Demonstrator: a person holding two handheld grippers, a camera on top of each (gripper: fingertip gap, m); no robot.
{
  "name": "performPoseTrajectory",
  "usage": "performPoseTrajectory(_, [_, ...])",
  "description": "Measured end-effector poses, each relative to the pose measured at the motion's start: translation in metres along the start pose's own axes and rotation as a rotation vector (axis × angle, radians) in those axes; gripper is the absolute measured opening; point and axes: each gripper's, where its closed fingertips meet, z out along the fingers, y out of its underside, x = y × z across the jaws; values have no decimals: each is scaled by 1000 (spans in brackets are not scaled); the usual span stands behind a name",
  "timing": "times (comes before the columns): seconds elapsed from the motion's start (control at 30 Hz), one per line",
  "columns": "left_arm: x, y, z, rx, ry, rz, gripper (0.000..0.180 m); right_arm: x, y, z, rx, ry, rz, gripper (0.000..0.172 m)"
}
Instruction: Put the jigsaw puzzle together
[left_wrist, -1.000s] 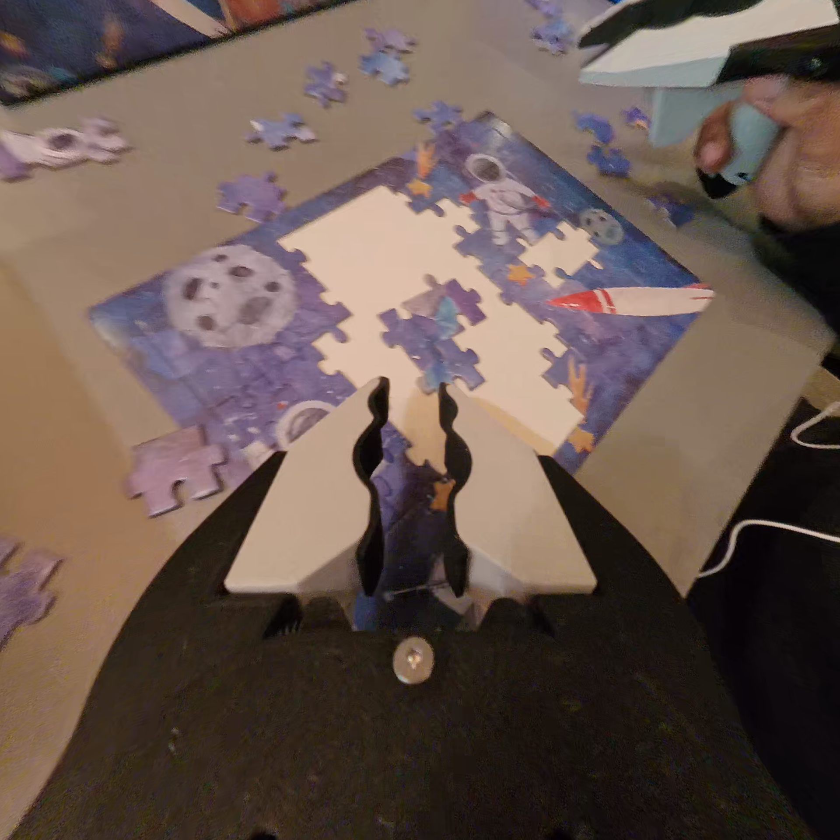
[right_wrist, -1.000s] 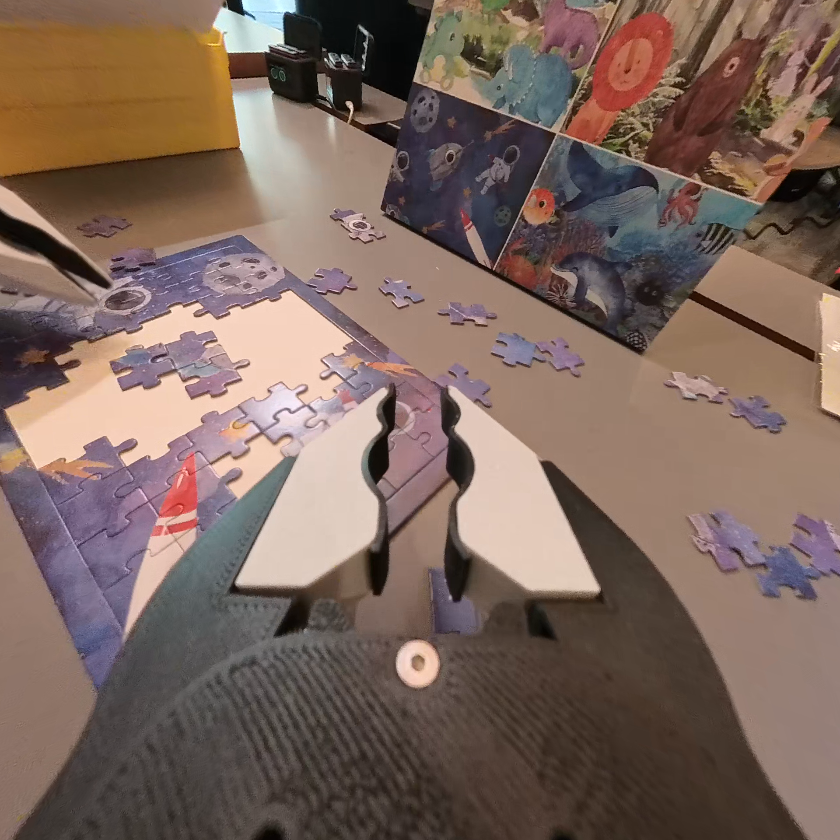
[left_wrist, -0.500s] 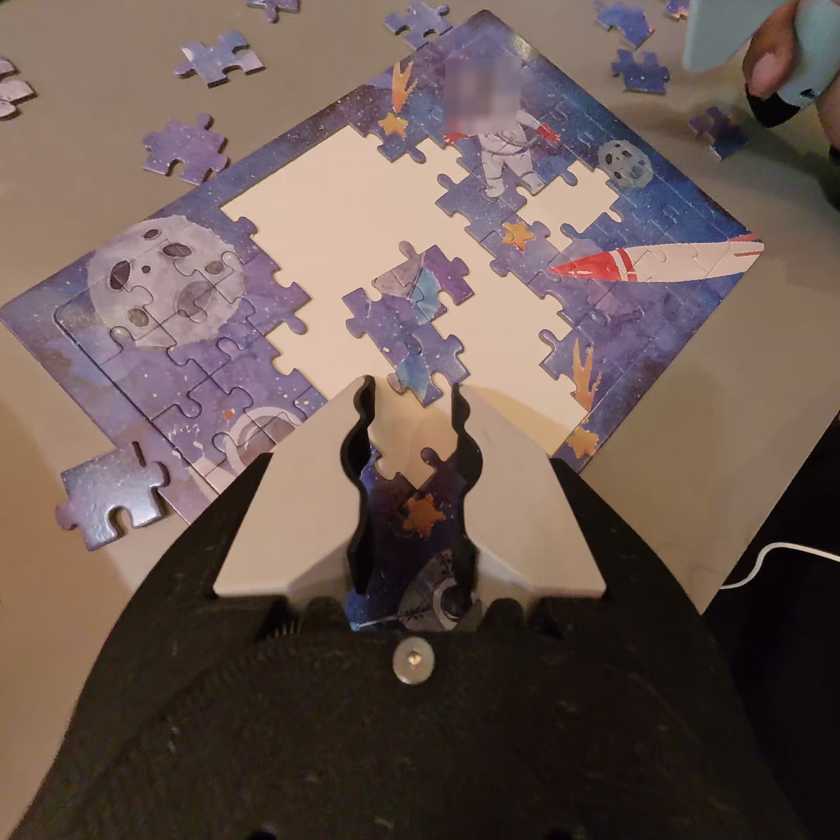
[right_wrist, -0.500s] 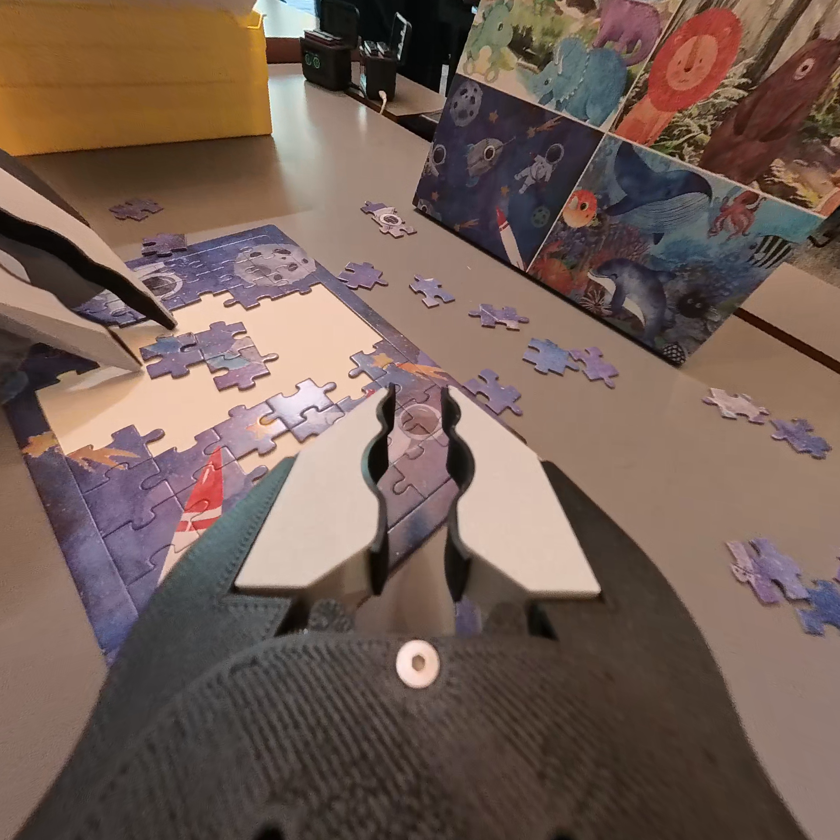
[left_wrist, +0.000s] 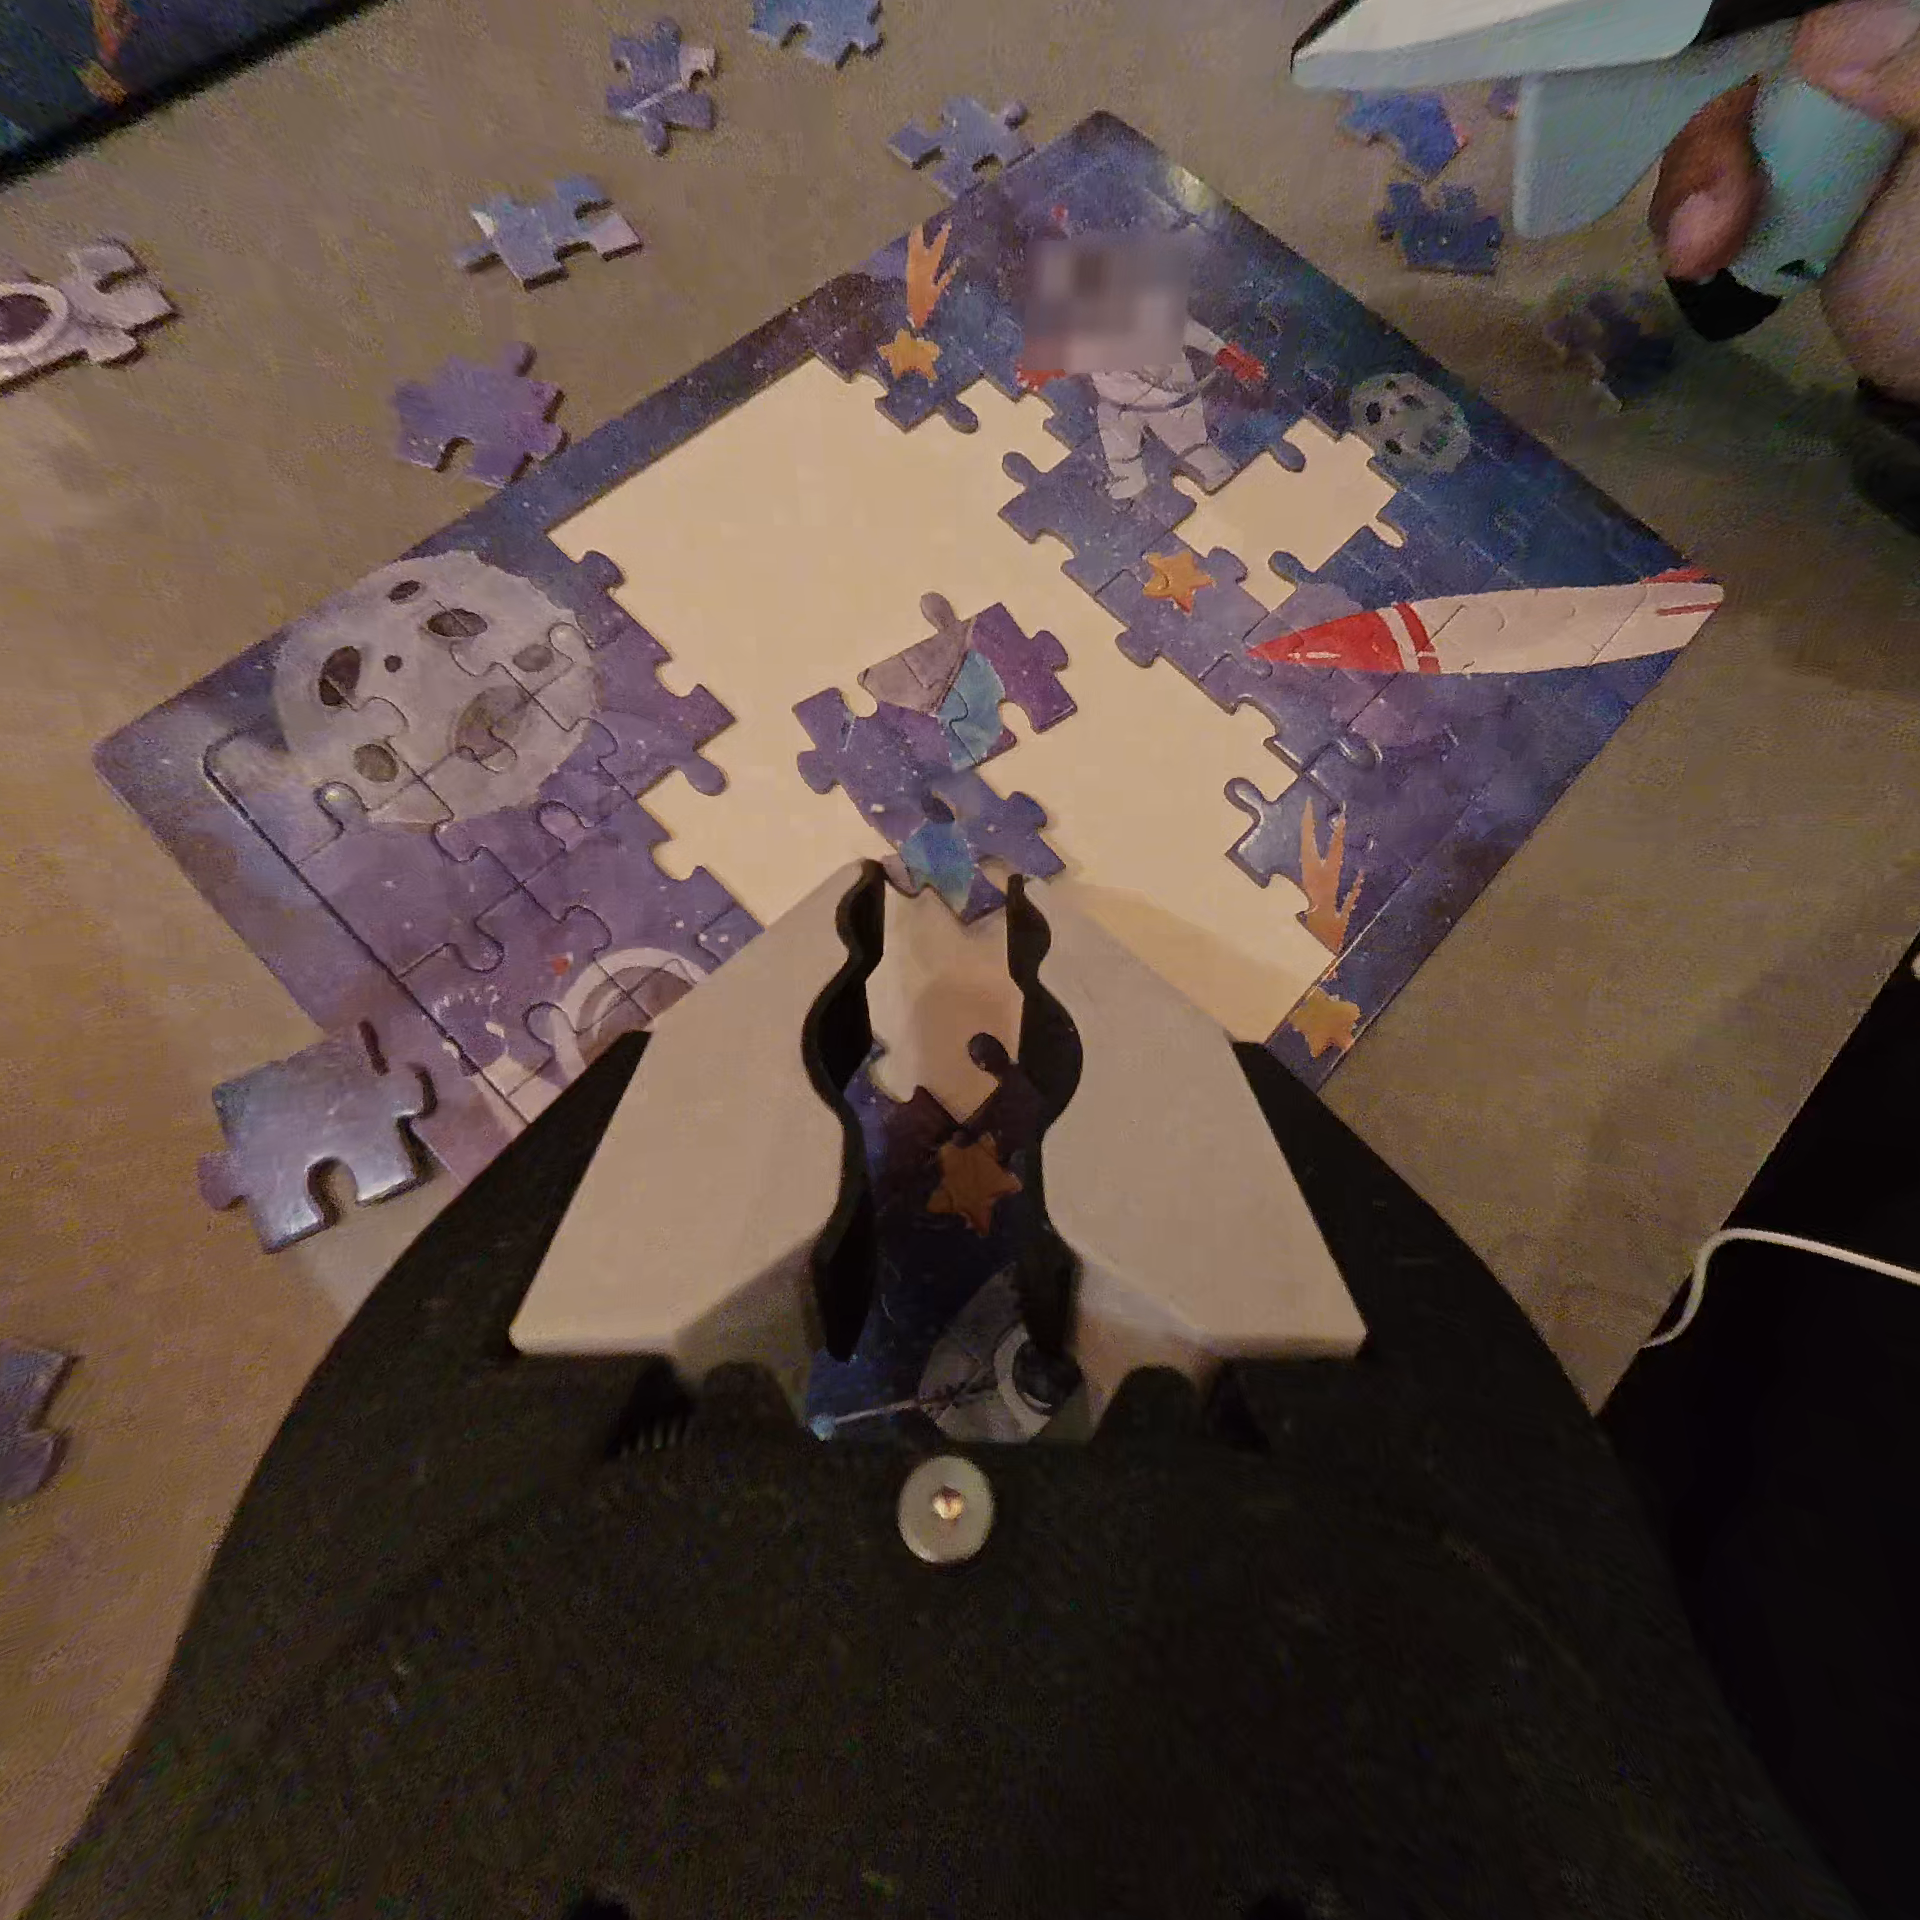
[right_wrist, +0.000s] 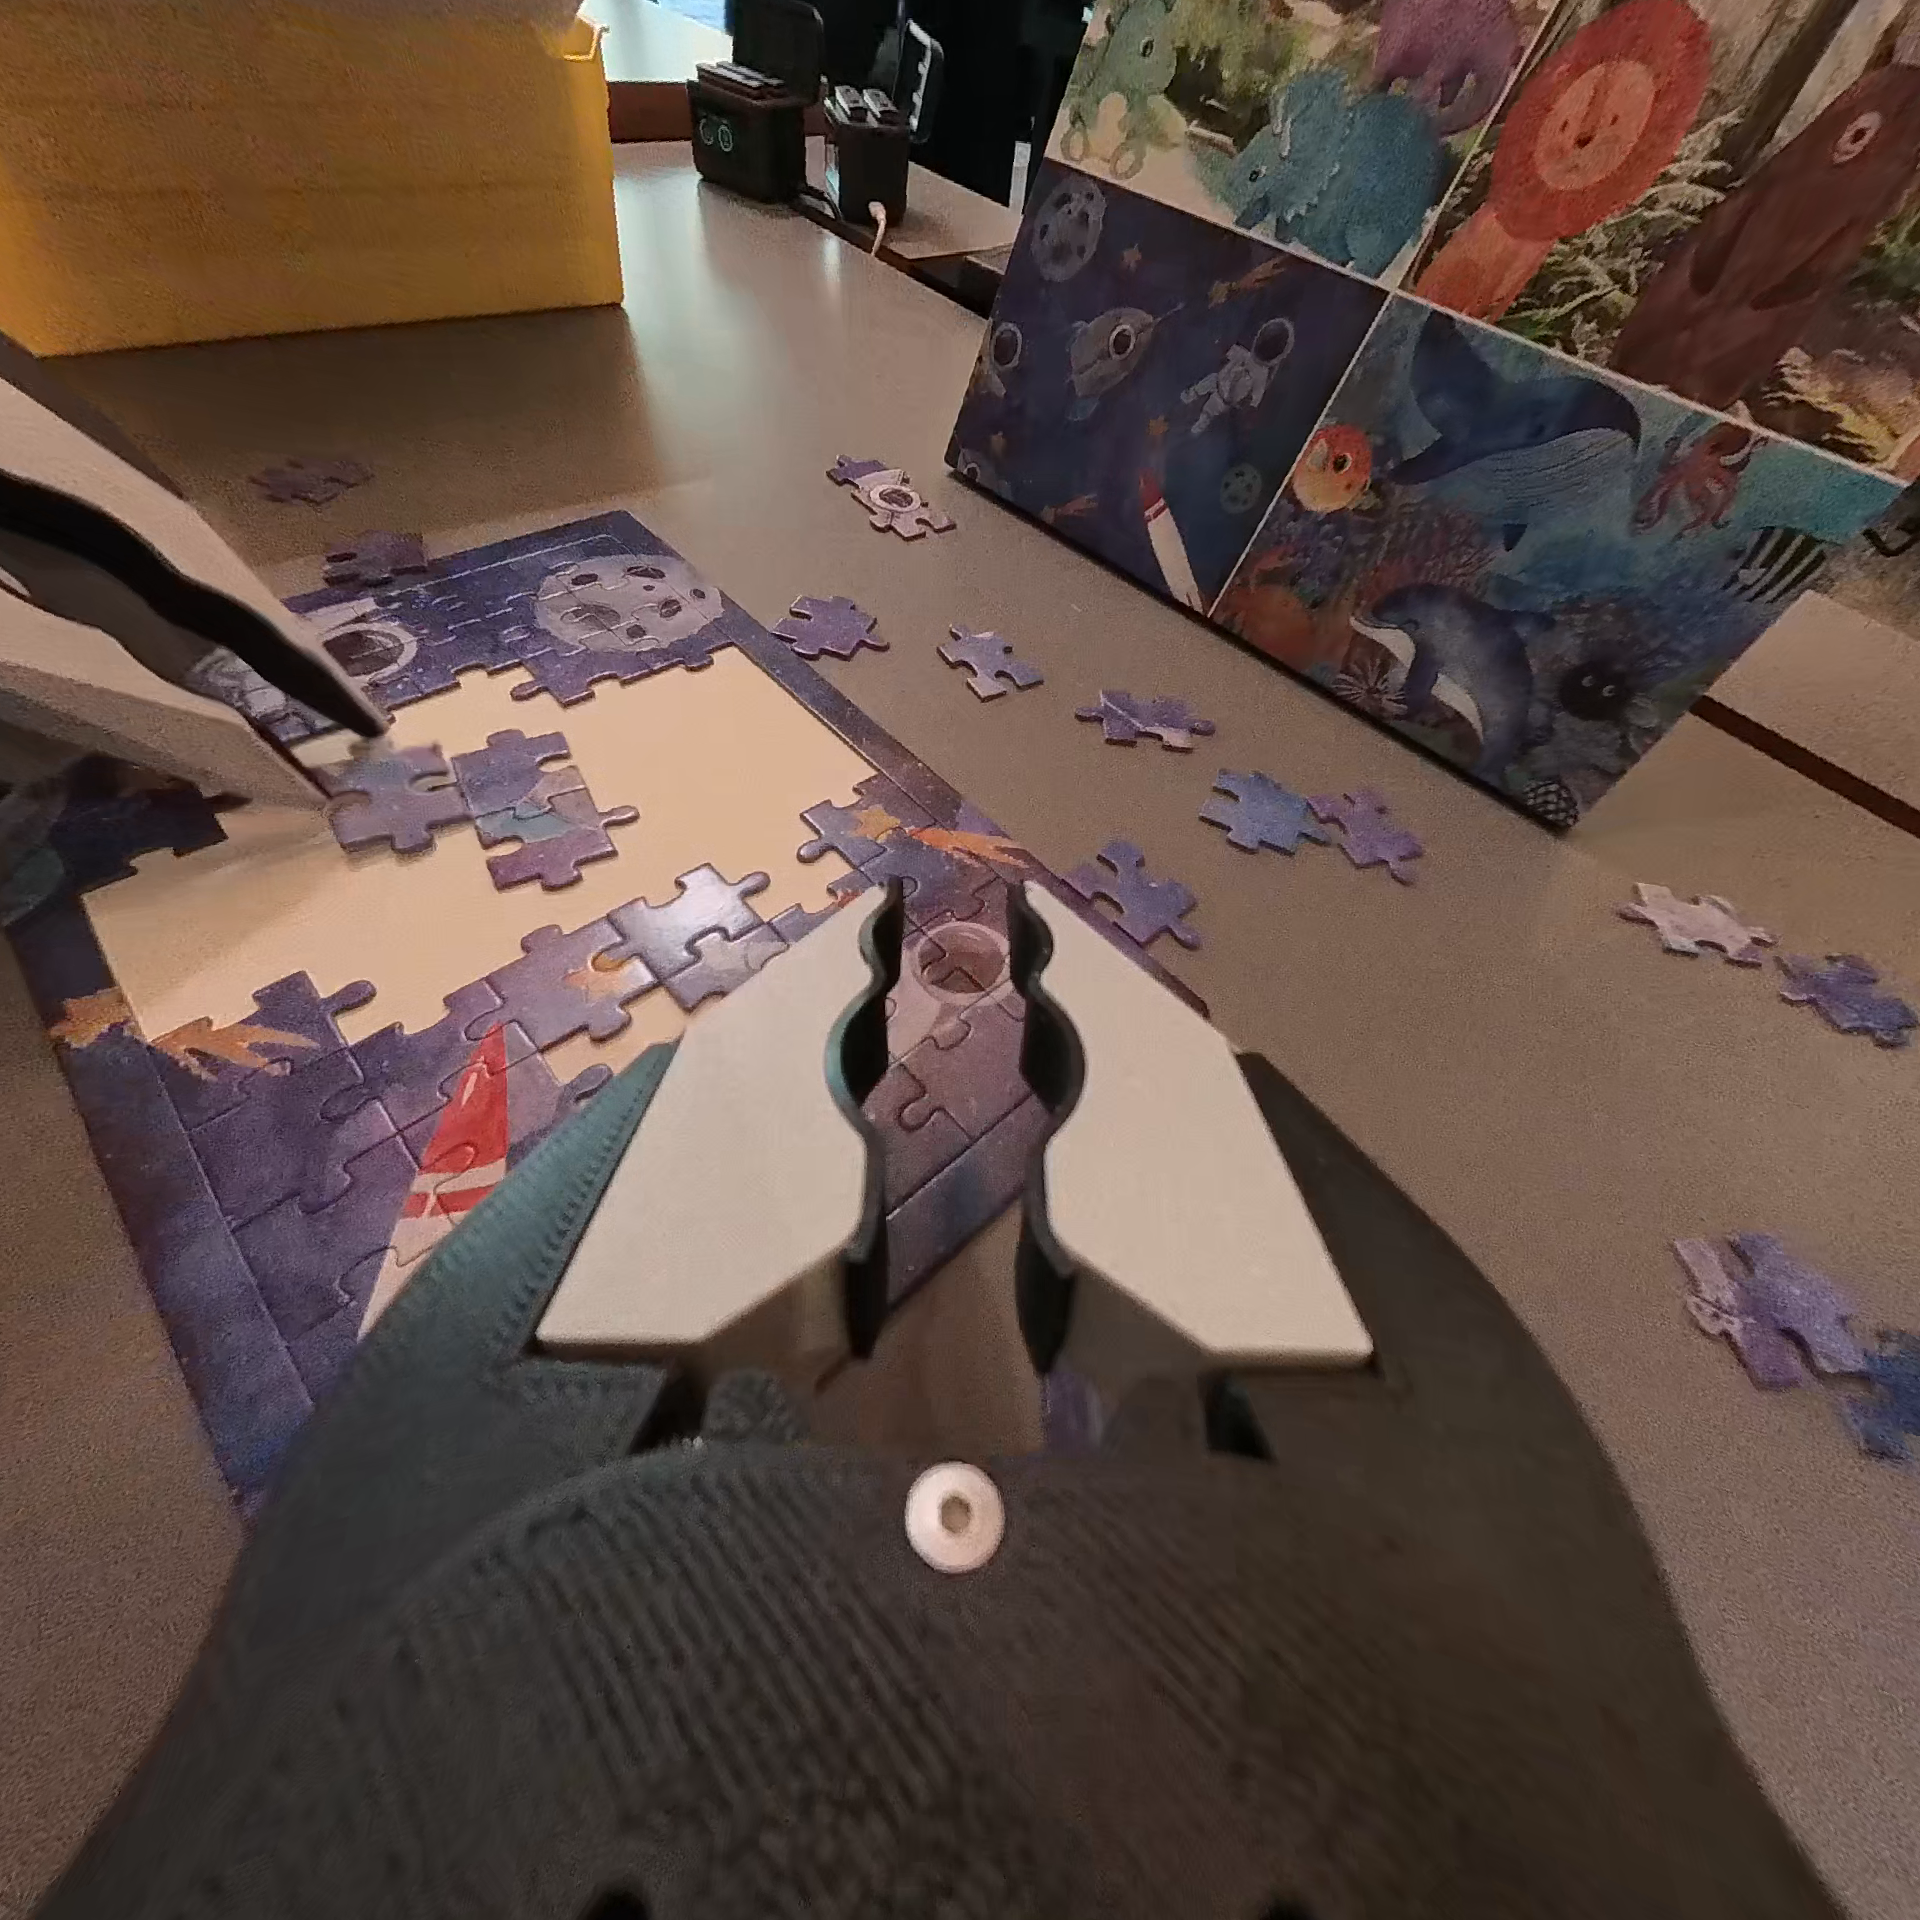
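Note:
A space jigsaw lies in its tray (left_wrist: 810, 540) on the grey table, with a bare cream middle. A loose cluster of joined purple pieces (left_wrist: 935, 748) sits on that bare part. My left gripper (left_wrist: 943, 888) is low over the tray. Its fingertips straddle the near corner of the cluster, a thin gap shows on each side, and nothing is lifted. The right wrist view shows the left gripper (right_wrist: 332, 743) with its tips at the cluster's (right_wrist: 488, 790) edge. My right gripper (right_wrist: 951, 904) is open and empty above the assembled corner with a grey planet (right_wrist: 956, 956). It also shows in the left wrist view (left_wrist: 1558, 62), in a person's hand.
Several loose pieces lie on the table around the tray (left_wrist: 478, 410) (left_wrist: 312, 1143) (right_wrist: 1143, 894) (right_wrist: 1257, 810). An upright picture board (right_wrist: 1455, 468) stands at the back right, a yellow box (right_wrist: 291, 177) at the back left. A white cable (left_wrist: 1766, 1257) hangs past the table's right edge. There is about 20 cm between the tips of the two grippers.
My left gripper moved forward and down to the loose cluster; its jaws widened, then narrowed about the cluster's corner. The cluster has not shifted. The right gripper has stayed nearly still.

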Motion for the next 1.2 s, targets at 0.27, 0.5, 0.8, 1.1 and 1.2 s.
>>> performPoseTrajectory(0.27, [8,-5,-1,21,28,16,21,0,0,0,2,2,-2,18])
performPoseTrajectory(0.5, [14,3,7,-38,41,23,31,-2,-2,-1,9,-8,-2,20])
performPoseTrajectory(0.8, [-43,-34,-10,-22,-252,112,40,-38,-41,0,108,-53,-75,57])
performPoseTrajectory(1.1, [-124,-72,-17,-113,-755,272,0,-171,-134,-20,473,-156,-291,9])
performPoseTrajectory(1.2, [-119,-79,-18,-103,-800,289,0,-200,-147,-23,513,-177,-304,0])
